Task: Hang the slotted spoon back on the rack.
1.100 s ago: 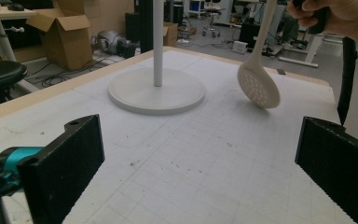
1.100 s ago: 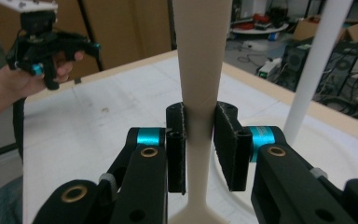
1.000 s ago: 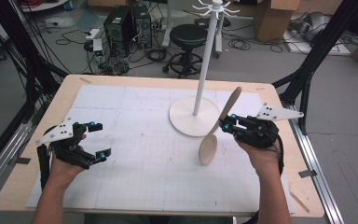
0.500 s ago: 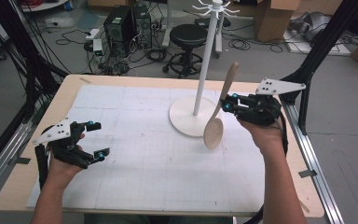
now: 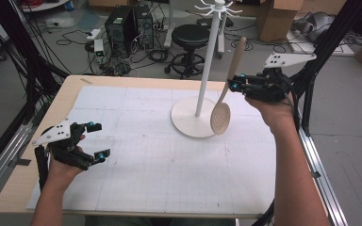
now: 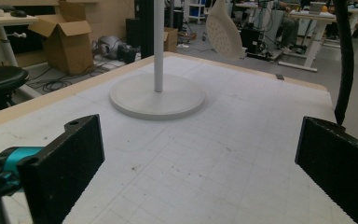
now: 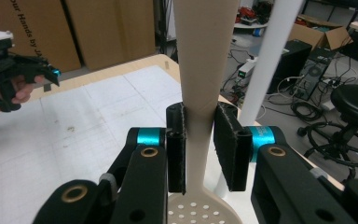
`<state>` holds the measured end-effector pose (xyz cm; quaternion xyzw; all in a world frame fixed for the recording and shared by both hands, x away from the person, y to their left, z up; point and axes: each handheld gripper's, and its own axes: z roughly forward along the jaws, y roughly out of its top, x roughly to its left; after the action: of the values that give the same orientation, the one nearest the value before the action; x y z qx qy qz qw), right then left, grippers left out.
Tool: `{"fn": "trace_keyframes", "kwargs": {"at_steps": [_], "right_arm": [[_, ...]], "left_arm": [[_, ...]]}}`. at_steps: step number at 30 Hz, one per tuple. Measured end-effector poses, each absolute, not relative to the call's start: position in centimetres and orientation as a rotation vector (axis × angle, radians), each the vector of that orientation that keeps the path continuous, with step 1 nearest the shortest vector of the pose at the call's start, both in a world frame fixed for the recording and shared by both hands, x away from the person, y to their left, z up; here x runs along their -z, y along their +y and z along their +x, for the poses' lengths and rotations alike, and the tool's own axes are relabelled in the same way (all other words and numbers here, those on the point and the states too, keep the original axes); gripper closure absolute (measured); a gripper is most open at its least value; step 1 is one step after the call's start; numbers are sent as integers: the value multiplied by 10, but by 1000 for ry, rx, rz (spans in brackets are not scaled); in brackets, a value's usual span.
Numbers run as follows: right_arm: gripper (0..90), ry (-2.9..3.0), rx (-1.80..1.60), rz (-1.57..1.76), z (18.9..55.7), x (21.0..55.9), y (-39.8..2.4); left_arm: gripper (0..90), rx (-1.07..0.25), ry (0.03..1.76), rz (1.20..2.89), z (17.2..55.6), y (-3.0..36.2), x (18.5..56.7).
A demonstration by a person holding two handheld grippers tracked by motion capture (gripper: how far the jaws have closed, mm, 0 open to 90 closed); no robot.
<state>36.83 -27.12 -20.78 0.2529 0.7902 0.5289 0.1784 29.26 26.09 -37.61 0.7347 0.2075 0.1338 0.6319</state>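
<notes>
Table (image 5: 136, 188): right tool (image 5: 235, 81) grips spoon (image 5: 220, 117).

White stand (image 5: 206, 70) is blocking the table's far middle, pole rising from a round base (image 5: 188, 120). Slotted spoon (image 5: 226, 89) is hanging in the air just right of the pole, leaving a narrow gap there. White mat (image 5: 160, 160) near and left of the base is lying open for passing.

Black grippers (image 5: 257, 87) with teal knobs, brass rivets, grey three-cornered plates
</notes>
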Motion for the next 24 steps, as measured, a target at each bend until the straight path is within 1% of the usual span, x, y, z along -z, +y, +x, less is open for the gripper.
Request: {"fn": "trace_keyframes", "kwargs": {"at_steps": [9, 24], "right_arm": [[745, 2251, -1485, 722, 393, 194, -286], [745, 2321, -1393, 796, 426, 177, -289]], "left_arm": [[17, -304, 485, 1693, 294, 262, 377], [17, -301, 487, 1689, 294, 262, 378]]}}
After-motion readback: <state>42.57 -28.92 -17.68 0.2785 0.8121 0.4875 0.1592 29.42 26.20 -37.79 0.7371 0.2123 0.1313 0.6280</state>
